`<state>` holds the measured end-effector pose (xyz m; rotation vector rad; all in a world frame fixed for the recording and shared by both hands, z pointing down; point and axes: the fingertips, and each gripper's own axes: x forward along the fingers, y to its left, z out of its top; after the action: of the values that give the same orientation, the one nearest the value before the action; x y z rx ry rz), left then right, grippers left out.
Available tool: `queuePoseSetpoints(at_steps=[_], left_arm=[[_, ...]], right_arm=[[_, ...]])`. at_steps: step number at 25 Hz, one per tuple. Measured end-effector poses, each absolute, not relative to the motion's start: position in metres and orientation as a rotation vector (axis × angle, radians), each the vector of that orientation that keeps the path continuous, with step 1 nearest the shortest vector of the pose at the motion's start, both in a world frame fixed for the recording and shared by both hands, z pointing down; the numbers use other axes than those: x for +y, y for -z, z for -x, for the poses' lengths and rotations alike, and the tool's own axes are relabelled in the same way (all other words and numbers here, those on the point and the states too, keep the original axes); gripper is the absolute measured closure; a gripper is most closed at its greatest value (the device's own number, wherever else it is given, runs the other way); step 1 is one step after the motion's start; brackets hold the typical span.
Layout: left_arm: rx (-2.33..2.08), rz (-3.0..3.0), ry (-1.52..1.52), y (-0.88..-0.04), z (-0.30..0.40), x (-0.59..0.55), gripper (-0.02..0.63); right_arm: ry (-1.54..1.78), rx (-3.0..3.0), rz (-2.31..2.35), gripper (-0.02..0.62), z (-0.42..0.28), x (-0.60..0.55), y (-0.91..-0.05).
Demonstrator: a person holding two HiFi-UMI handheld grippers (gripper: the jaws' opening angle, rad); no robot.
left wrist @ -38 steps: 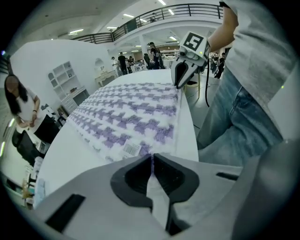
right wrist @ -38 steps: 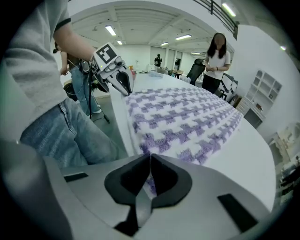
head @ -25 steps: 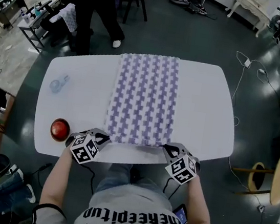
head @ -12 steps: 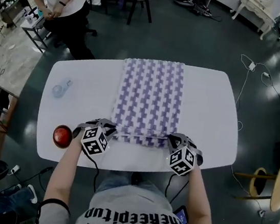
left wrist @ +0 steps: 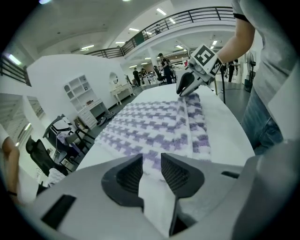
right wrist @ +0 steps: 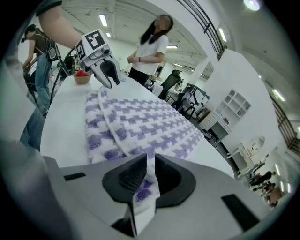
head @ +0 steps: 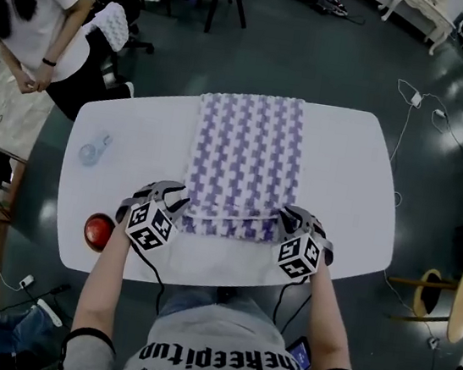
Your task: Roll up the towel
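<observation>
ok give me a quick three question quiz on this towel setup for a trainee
1. True or false: the near end of the towel is folded over.
2. On the table, the round red thing sits: A) left of the towel, B) right of the towel, C) on the towel.
3. What is between the jaws of the left gripper and the right gripper?
Key: 1 true. 2 A. 3 The towel's edge; both sets of jaws are opening.
</observation>
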<state>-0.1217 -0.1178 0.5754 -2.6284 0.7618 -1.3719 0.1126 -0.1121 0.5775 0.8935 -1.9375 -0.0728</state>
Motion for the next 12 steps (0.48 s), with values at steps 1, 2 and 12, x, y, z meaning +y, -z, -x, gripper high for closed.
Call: queuePoseSetpoints(at_steps=[1, 2, 12], left_arm=[[0.775, 2.635, 1.337, -0.57, 0.121, -0.119, 0.484], [0.775, 2.642, 1.301, -0.564, 0.119, -0.119, 0.484], [0.432, 2.69, 1.262, -0.57, 0.091, -0.047, 0.424]], right_arm=[[0.05, -1.944, -0.914, 0.54, -0.113, -0.114, -0.575], [0.027, -1.955, -0.933, 0.537, -0.114, -0.117, -0.572], [-0.024, -2.091, -0.727, 0.474, -0.096, -0.068, -0.568]])
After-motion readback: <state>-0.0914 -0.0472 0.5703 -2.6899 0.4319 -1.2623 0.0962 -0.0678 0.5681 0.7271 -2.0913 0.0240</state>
